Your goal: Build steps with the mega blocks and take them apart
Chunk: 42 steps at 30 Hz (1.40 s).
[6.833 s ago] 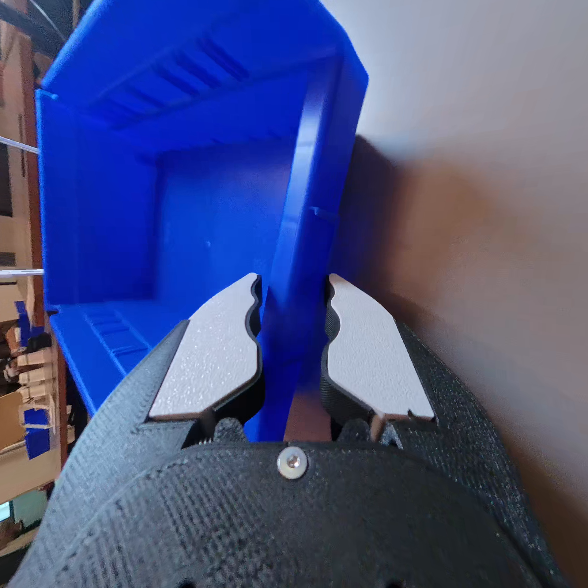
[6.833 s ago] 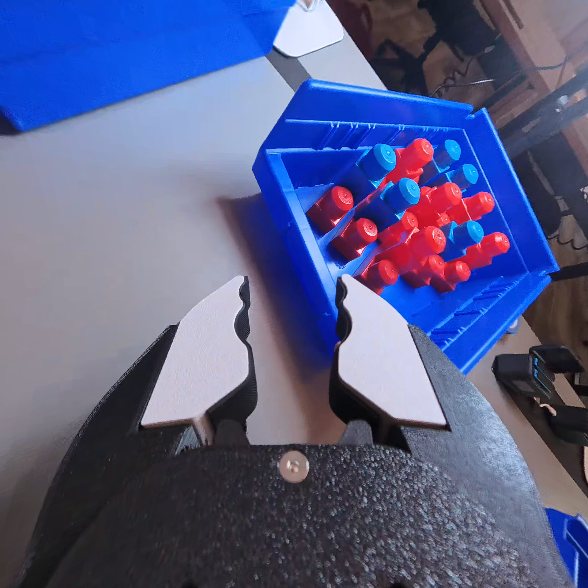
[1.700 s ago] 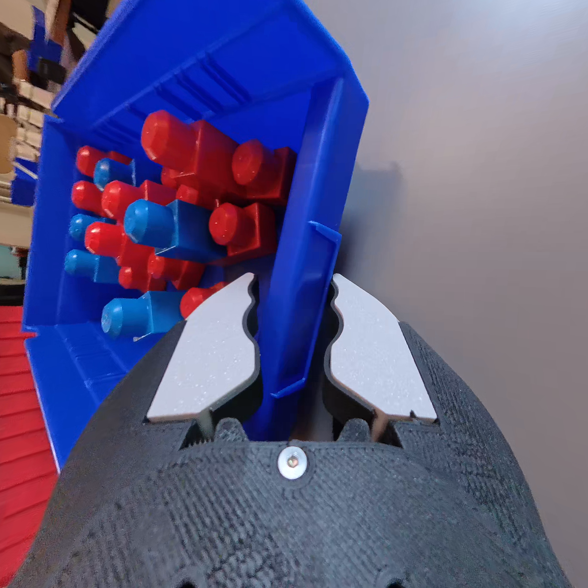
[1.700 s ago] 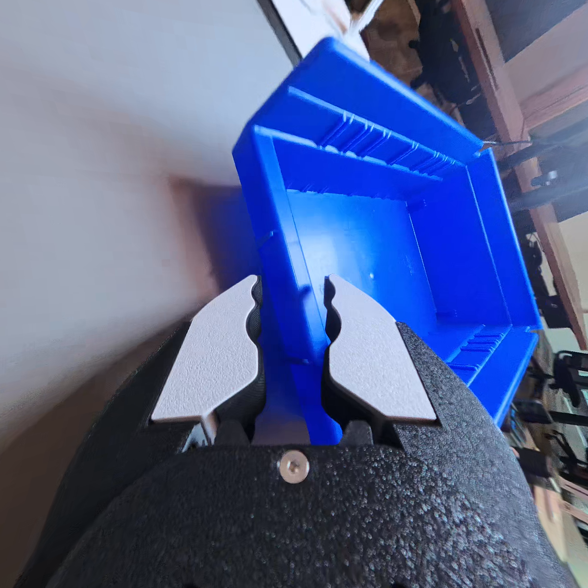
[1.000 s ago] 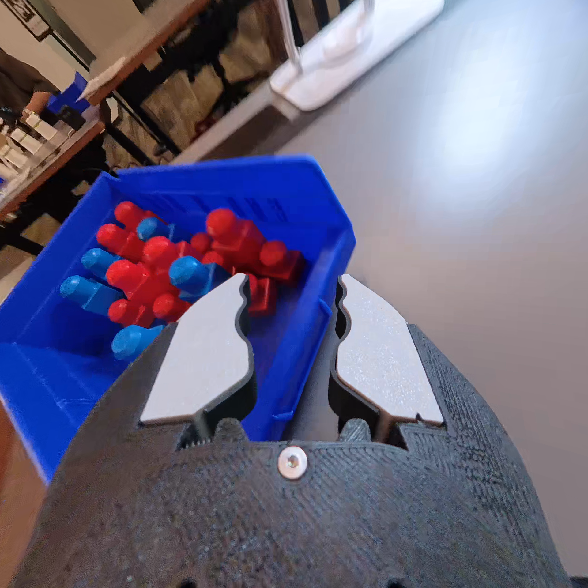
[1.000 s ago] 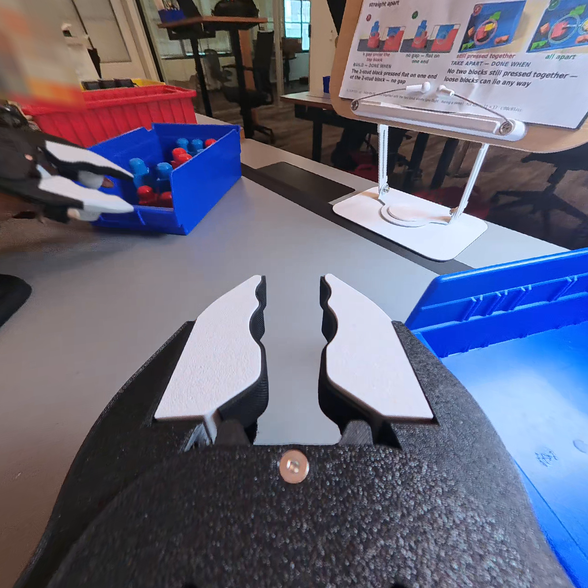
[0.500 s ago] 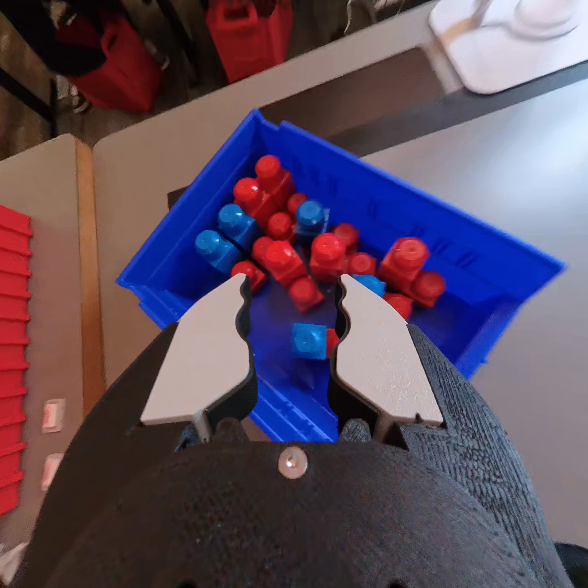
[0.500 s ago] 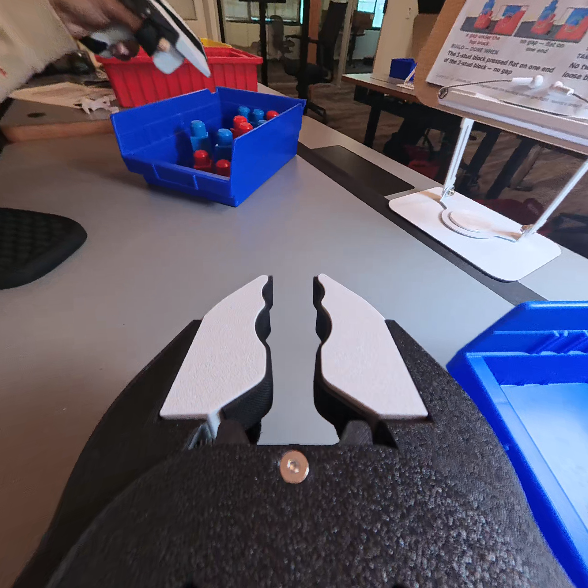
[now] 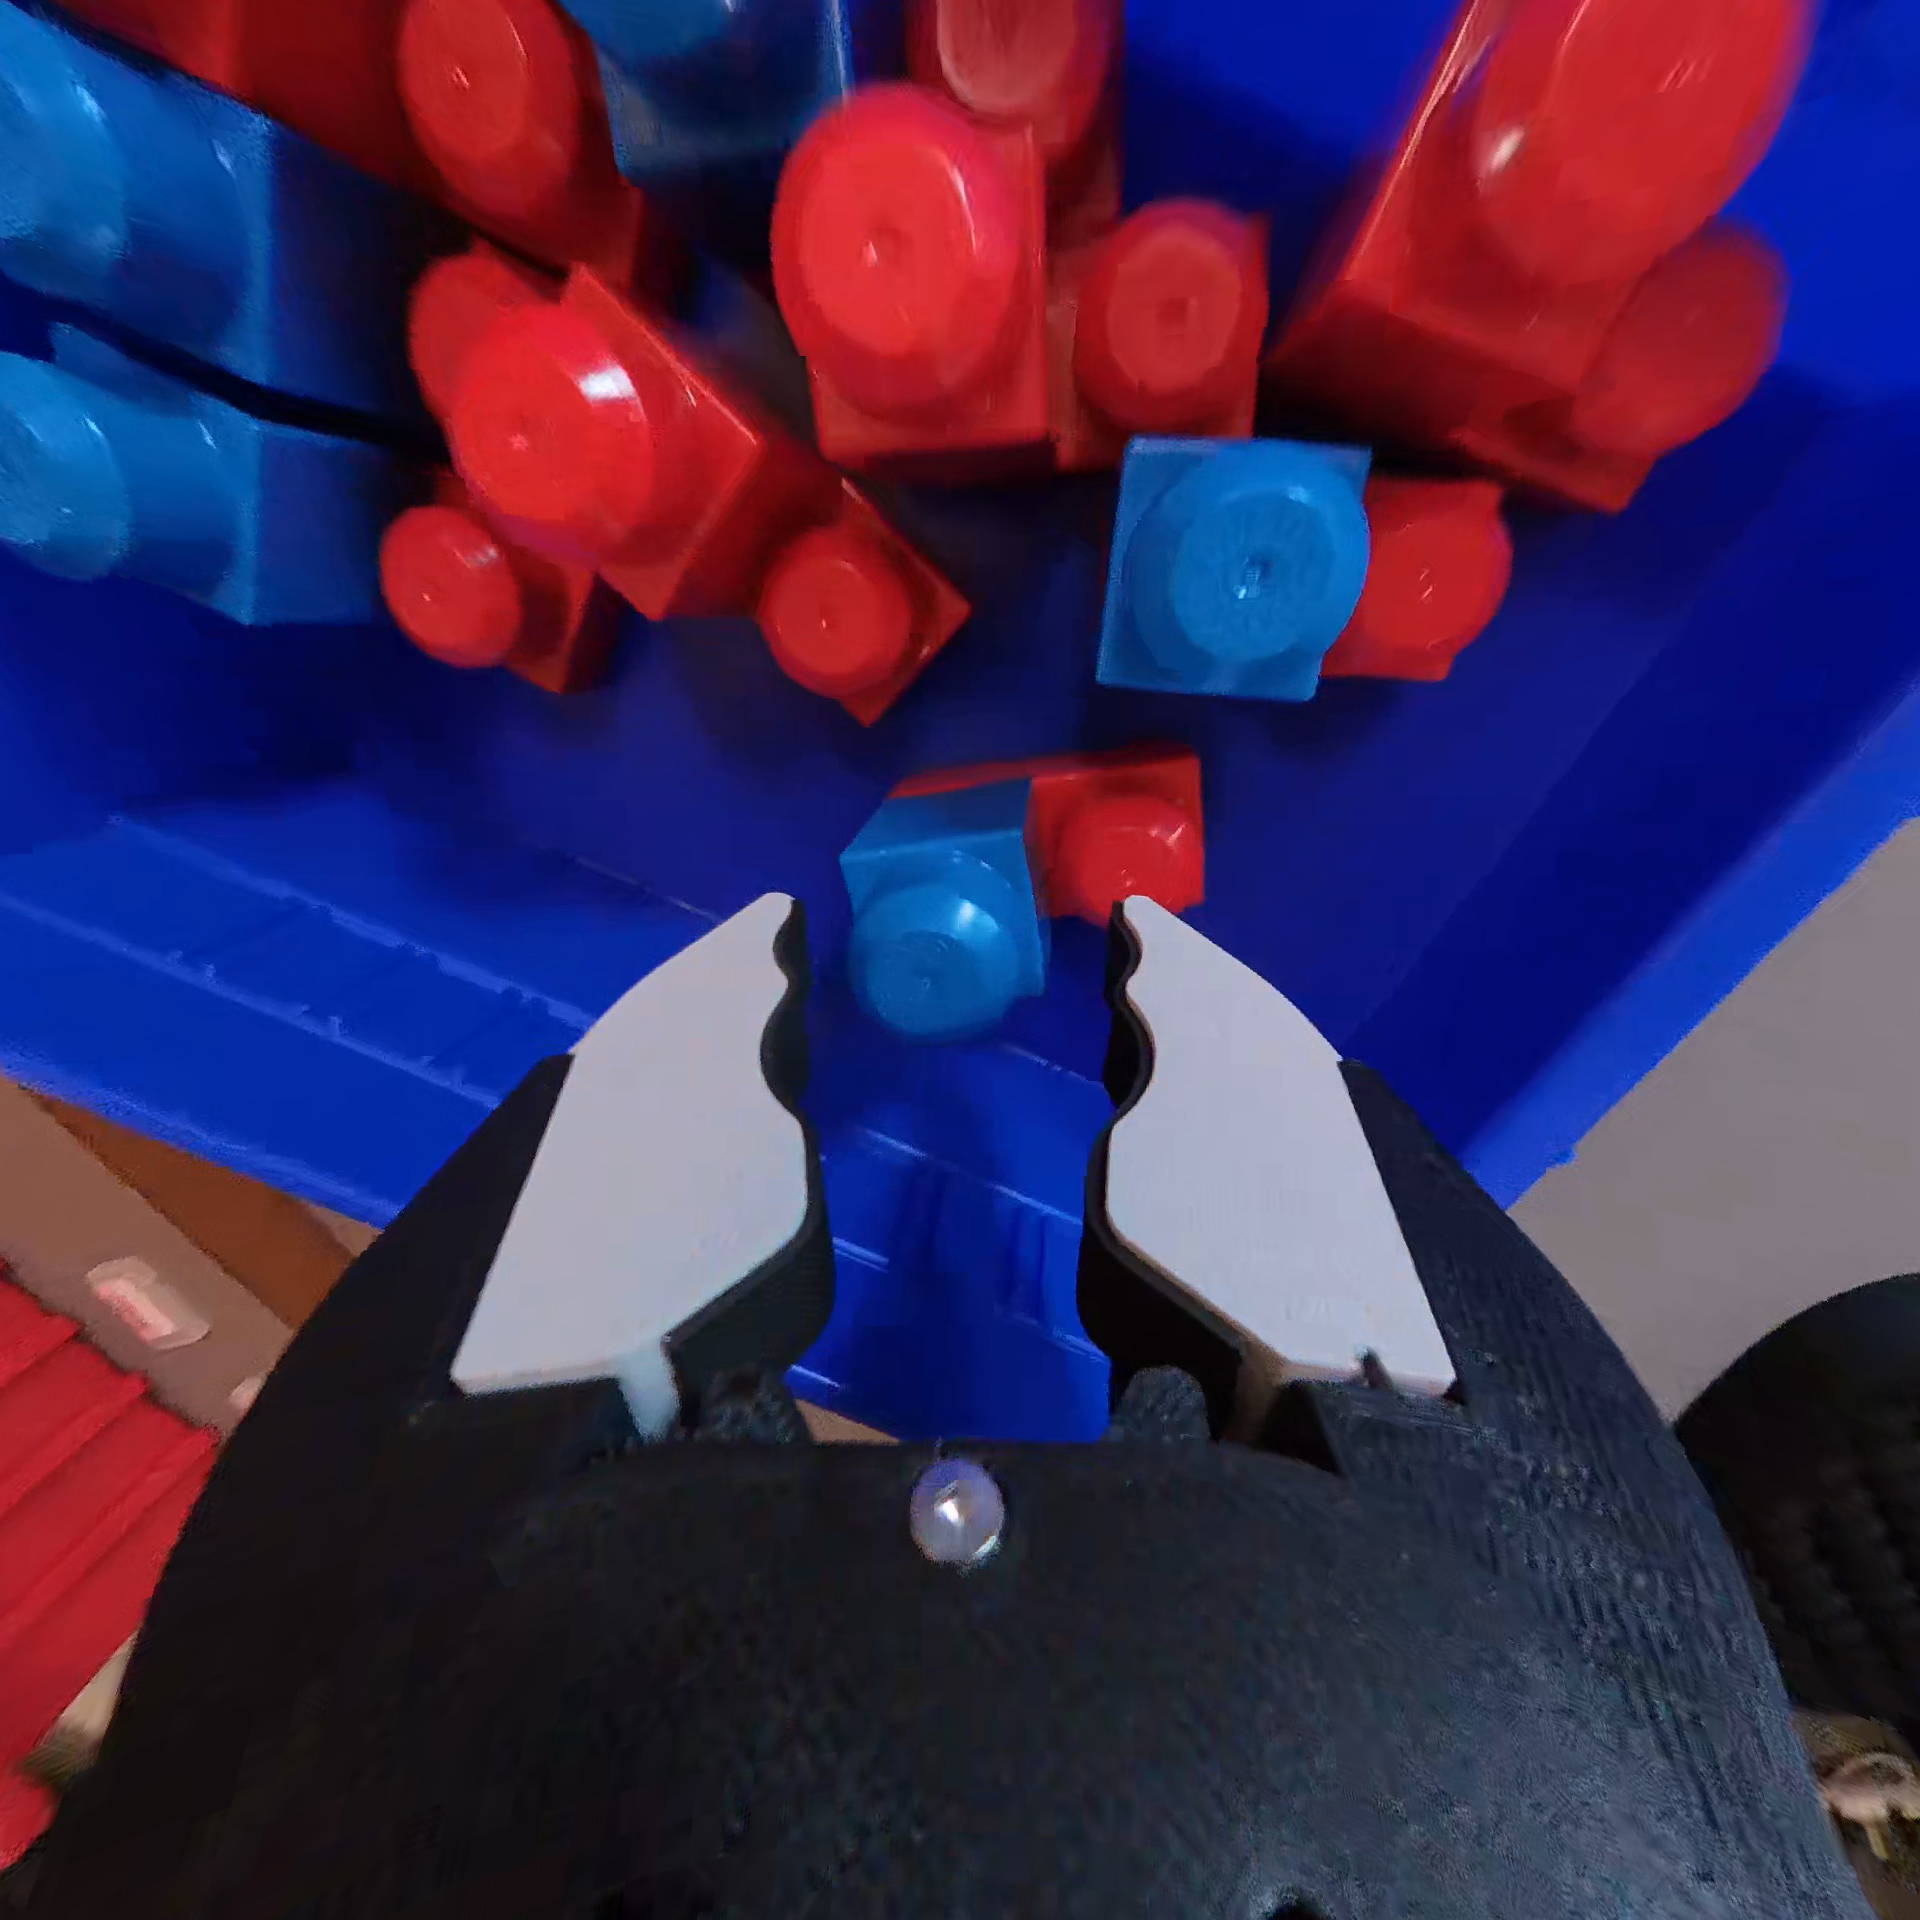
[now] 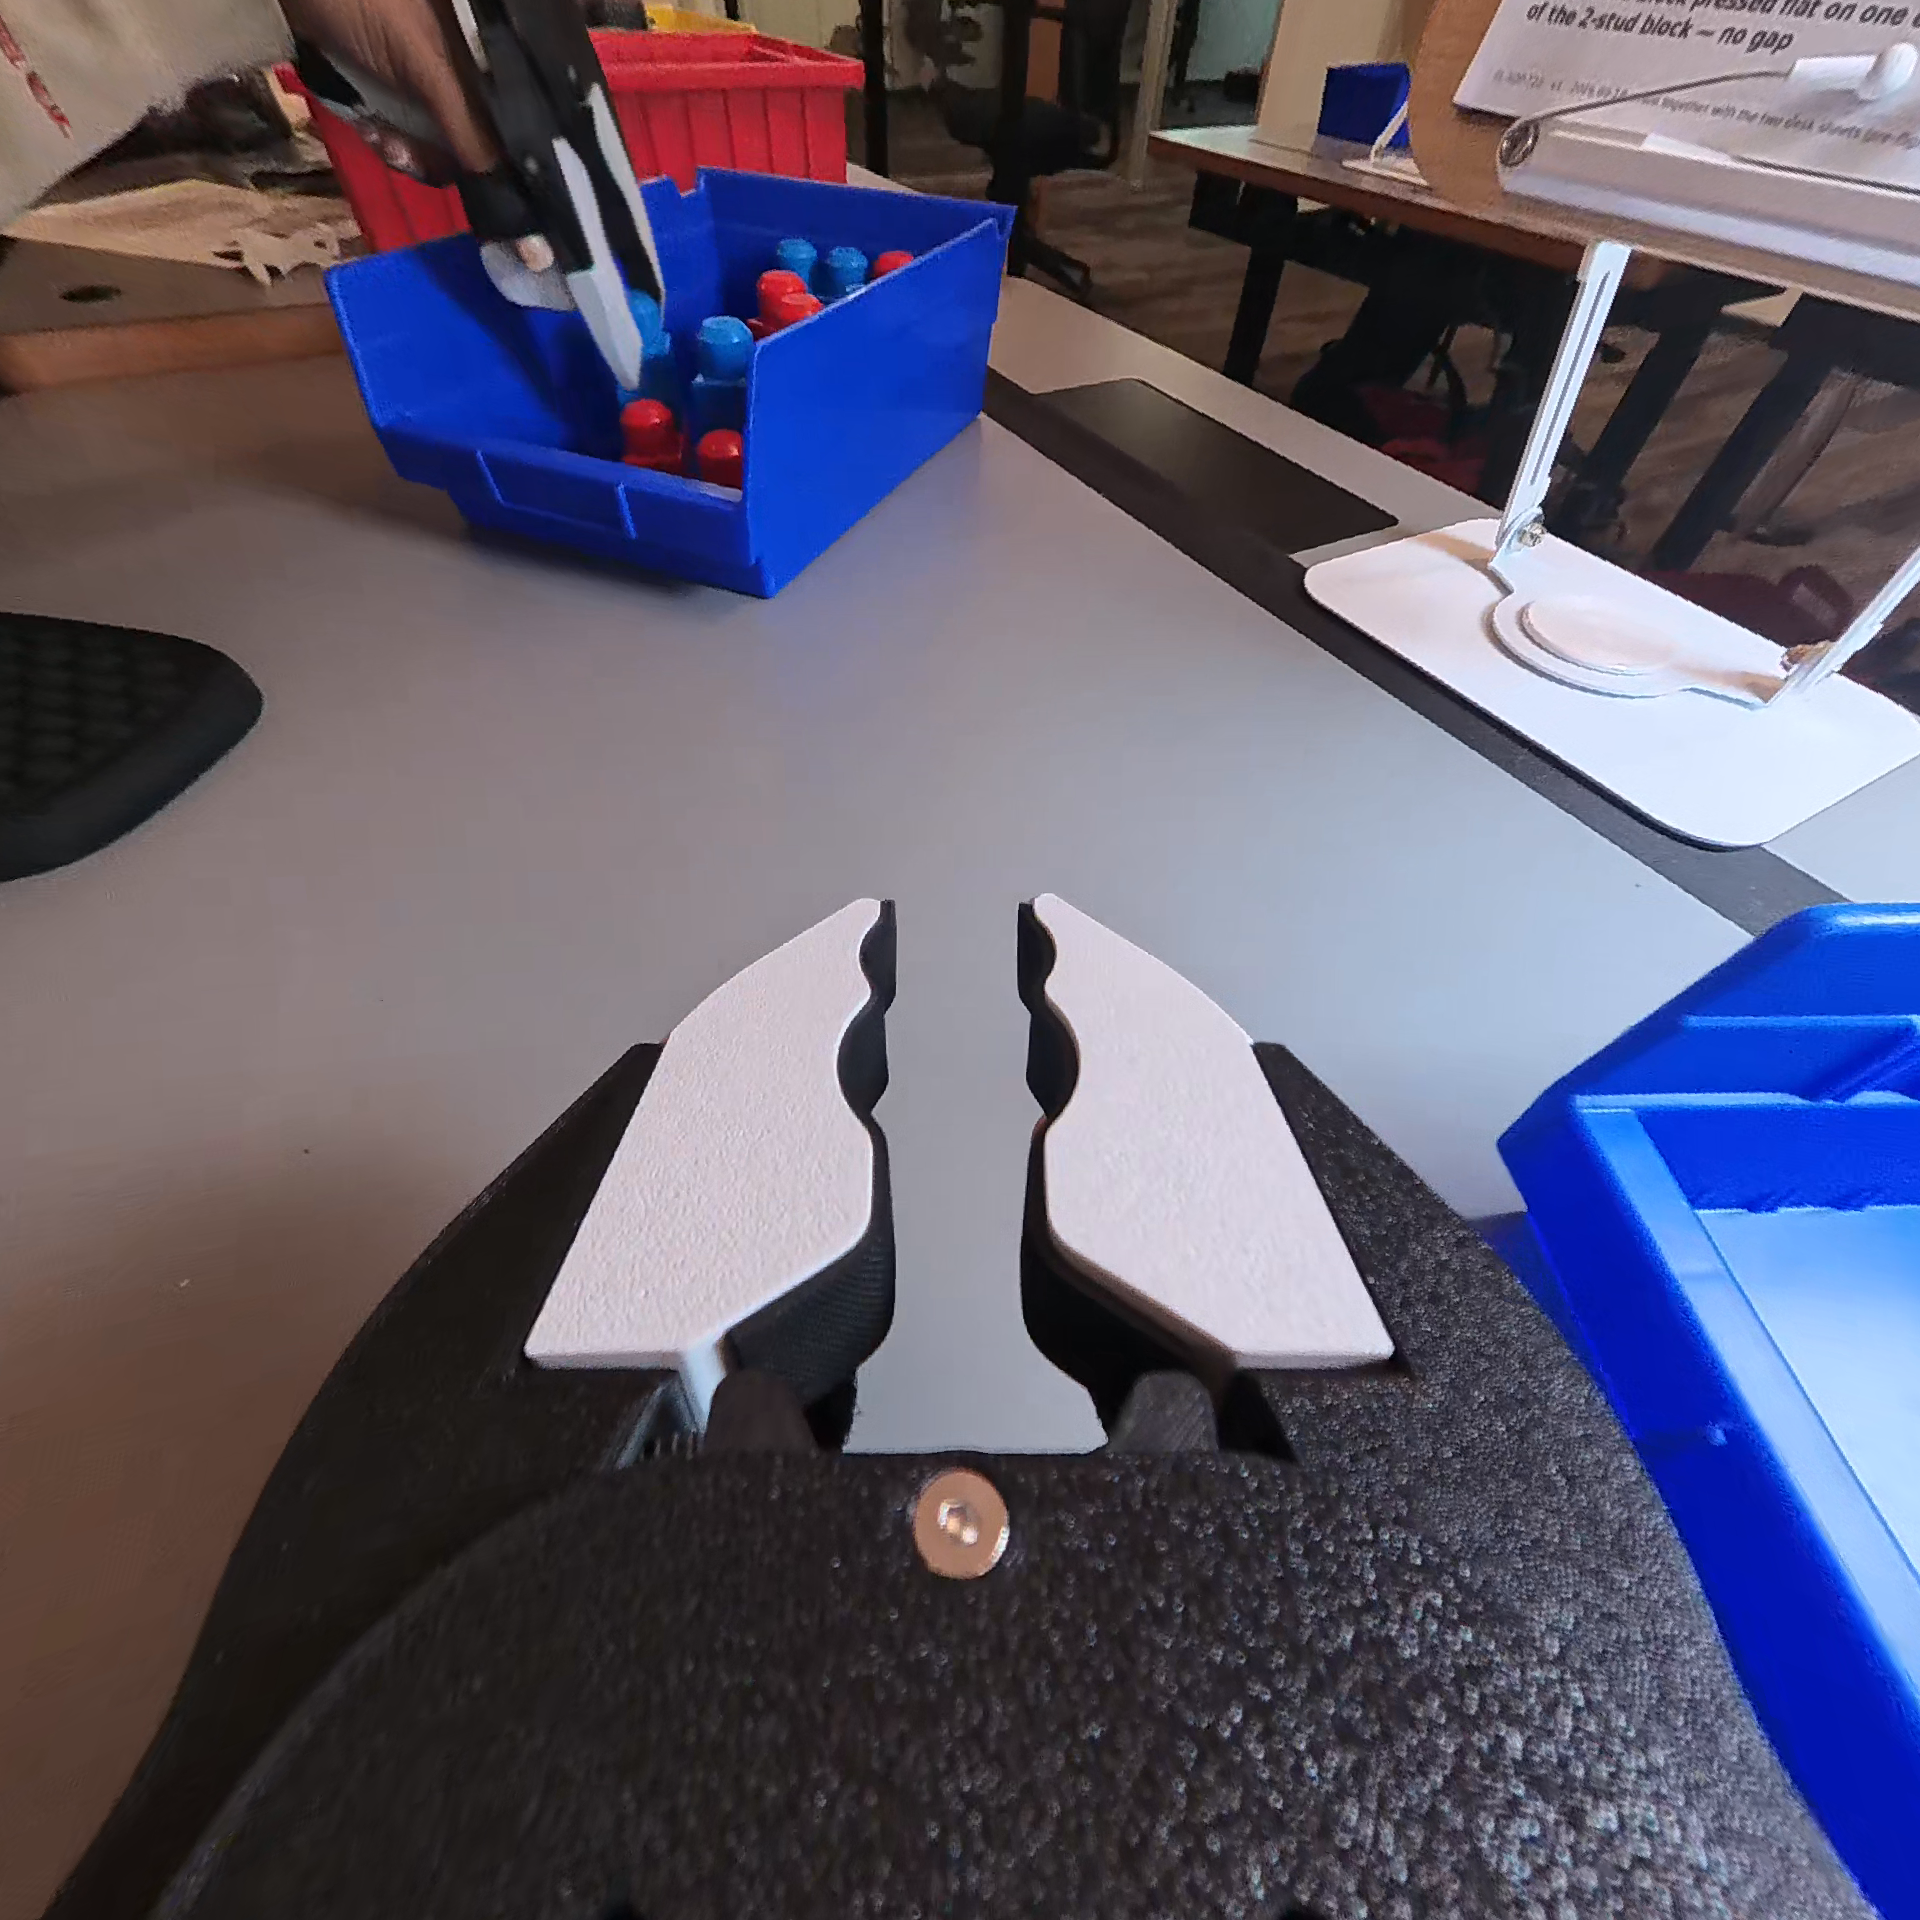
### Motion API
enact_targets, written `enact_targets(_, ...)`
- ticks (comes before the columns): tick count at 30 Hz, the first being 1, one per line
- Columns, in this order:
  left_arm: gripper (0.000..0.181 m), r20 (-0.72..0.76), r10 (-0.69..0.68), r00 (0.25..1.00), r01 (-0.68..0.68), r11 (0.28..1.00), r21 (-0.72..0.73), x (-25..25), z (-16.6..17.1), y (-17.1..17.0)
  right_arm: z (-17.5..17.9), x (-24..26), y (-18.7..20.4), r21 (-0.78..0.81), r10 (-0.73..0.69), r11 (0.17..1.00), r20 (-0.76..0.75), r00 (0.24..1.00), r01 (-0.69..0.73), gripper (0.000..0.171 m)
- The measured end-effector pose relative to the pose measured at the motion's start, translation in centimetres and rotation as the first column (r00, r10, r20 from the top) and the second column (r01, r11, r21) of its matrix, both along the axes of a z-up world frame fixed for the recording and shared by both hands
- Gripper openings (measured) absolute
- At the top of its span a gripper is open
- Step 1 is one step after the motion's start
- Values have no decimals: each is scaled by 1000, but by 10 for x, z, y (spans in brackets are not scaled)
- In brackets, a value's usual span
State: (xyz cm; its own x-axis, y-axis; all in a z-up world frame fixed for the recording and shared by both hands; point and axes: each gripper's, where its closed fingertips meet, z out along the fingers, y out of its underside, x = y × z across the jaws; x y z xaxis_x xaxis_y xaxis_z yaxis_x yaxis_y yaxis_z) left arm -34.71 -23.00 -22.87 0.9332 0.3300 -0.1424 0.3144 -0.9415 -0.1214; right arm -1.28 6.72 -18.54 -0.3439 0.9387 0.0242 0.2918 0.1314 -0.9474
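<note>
Inside the blue bin [image 9: 312,935], the left gripper [image 9: 951,914] — fingers spread — lines up on a blue block [image 9: 940,935]; picking judged underway, closing next. Right gripper [image 10: 956,914] idles nearly closed, empty.

Only one thing carries readable writing: a white printed sheet [image 10: 1704,62] clipped to the tilted board of a white stand [image 10: 1600,665] at the far right of the bench [image 10: 727,790], seen from the right wrist. Two or three lines of black print show along its lower edge. The red marks on a pale sleeve [image 10: 62,94] at top left are too cut off to read.
</note>
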Motion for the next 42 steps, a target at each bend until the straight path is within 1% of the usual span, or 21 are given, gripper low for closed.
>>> enact_targets(1, 42, -10, -22, 1000, 22, 999, -46, 1, -4, -4, -2, 0, 0, 3, 1, 1000, 5, 1000, -1, 22)
enact_targets(4, 36, -60, -61, 996, 57, 997, -54, 0, 2, -2, -5, 0, -2, 12, 2, 1000, 11, 1000, -2, 22)
enact_targets(6, 35, -166, -88, 982, 86, 996, -22, -1, 27, 1, -2, 1, -4, 12, 4, 1000, 0, 1000, -4, 22)
enact_targets(8, 35, -276, -128, 953, 162, 981, 103, 13, 66, 15, 3, 2, -7, -5, 19, 1000, -18, 1000, -19, 22)
enact_targets(9, 36, -328, -173, 929, 246, 949, 198, 29, 87, 28, 6, 3, -10, -23, 36, 999, -25, 999, -37, 23)
enact_targets(11, 35, -446, -251, 859, 442, 803, 400, 76, 129, 60, 13, 5, -20, -91, 94, 991, -43, 995, -97, 27)
enact_targets(13, 35, -541, -363, 759, 642, 557, 527, 143, 151, 93, 22, 9, -35, -201, 172, 963, -63, 983, -181, 32)
enact_targets(14, 35, -581, -383, 718, 695, 439, 569, 175, 156, 107, 27, 13, -46, -274, 232, 931, -71, 970, -242, 36)
enact_targets(16, 35, -635, -420, 648, 747, 192, 636, 239, 156, 132, 41, 22, -67, -460, 350, 815, -92, 932, -351, 44)
enact_targets(18, 35, -667, -425, 613, 757, 74, 649, 281, 145, 154, 54, 30, -80, -617, 432, 670, -129, 892, -414, 49)
enact_targets(20, 35, -710, -424, 563, 780, -12, 626, 309, 133, 171, 58, 35, -89, -679, 487, 587, -140, 862, -441, 55)
enact_targets(23, 35, -723, -435, 538, 779, -71, 622, 336, 116, 184, 56, 37, -99, -694, 519, 563, -126, 846, -449, 58)
enact_targets(26, 35, -766, -418, 489, 820, -79, 566, 345, 99, 185, 49, 33, -103, -691, 511, 588, -86, 855, -421, 52)
enact_targets(27, 35, -754, -426, 500, 808, -83, 583, 347, 97, 184, 44, 32, -102, -691, 511, 597, -65, 857, -409, 42)
enact_targets(30, 35, -728, -459, 509, 792, -80, 605, 346, 89, 179, 36, 34, -107, -715, 555, 565, -40, 831, -412, 41)
enact_targets(34, 35, -727, -482, 489, 785, -120, 608, 355, 86, 174, 31, 36, -113, -719, 587, 552, -27, 809, -424, 48)
enact_targets(36, 35, -728, -493, 477, 786, -132, 604, 359, 84, 173, 31, 41, -116, -724, 620, 530, -23, 784, -441, 43)
enact_targets(38, 35, -731, -493, 472, 790, -130, 599, 358, 84, 172, 31, 42, -116, -703, 618, 548, -24, 786, -453, 41)
enact_targets(39, 35, -718, -504, 480, 781, -126, 611, 358, 85, 171, 32, 43, -116, -684, 621, 567, -13, 784, -459, 40)
enact_targets(40, 35, -690, -508, 515, 750, -122, 650, 356, 90, 170, 35, 43, -113, -655, 613, 593, -8, 790, -467, 37)
enact_targets(42, 35, -615, -454, 644, 641, -118, 758, 333, 113, 166, 50, 42, -89, -570, 549, 675, -36, 835, -469, 36)
